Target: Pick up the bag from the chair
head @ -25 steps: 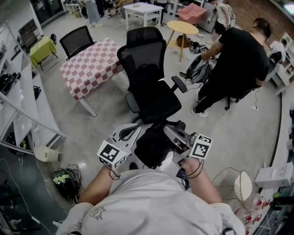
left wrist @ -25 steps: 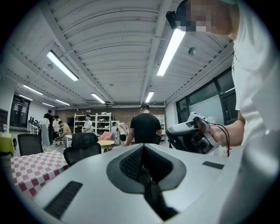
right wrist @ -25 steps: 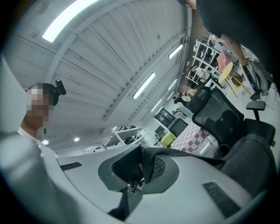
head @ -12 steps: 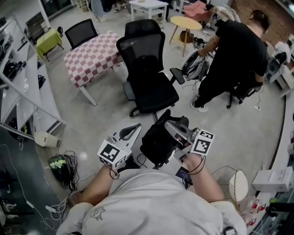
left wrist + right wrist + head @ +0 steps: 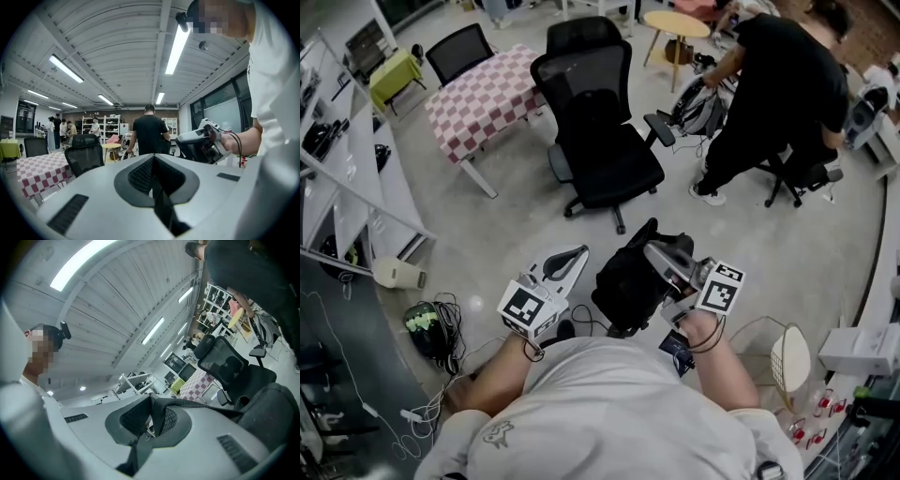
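The black bag [image 5: 626,281] hangs in front of me, off the chair, with my right gripper [image 5: 661,258] shut on its mesh strap [image 5: 187,404]. In the right gripper view the strap runs out from between the closed jaws to the bag's body [image 5: 276,413]. The black office chair [image 5: 602,155] stands a step away with a bare seat, and shows small in the left gripper view as chair [image 5: 84,157]. My left gripper [image 5: 565,262] hovers beside the bag's left side, shut with nothing in it, as the left gripper [image 5: 153,174] shows in its own view.
A person in black [image 5: 778,94] bends over a backpack behind the chair on the right. A checkered table [image 5: 483,98] and a second chair [image 5: 455,56] stand at the back left. Shelving [image 5: 356,187] lines the left. Cables [image 5: 427,333] lie near my feet.
Both grippers and the bag have drawn back from the chair toward me. The chair now sits farther up the head view, and the bag hangs free of its seat.
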Tool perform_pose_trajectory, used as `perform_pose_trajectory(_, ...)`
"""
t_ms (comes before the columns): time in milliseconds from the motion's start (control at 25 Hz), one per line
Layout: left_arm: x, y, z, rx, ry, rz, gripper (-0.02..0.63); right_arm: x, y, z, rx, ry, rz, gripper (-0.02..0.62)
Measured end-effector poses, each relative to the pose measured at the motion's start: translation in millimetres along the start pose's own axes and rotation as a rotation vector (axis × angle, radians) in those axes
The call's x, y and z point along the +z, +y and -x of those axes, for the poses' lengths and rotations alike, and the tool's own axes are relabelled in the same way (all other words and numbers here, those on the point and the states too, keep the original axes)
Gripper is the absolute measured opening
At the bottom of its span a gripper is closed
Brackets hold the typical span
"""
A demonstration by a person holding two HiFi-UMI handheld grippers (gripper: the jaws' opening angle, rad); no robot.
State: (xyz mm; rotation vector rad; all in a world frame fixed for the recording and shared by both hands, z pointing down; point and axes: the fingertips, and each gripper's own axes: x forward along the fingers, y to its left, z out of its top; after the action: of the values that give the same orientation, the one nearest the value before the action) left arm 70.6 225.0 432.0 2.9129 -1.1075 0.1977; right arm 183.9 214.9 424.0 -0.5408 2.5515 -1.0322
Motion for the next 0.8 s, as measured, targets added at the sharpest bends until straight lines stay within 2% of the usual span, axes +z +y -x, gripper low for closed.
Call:
perform_pose_trajectory(160,-4,-4,6,-0.016,-0.003,0.015,0.012,-18,-3,7,-0.034,-0.004,-0.024,0.032)
perform_pose_trajectory(280,-5,0,19,-0.021,-0.010,0.017,0.012,-29,4,4,-0.037,-0.002,-0.004,0.032)
perform_pose_trajectory(800,-6,29,86,-0.067,-0.011,0.003,0.012,-66,26,-47,-0.071,-0.036,0.000,0.032)
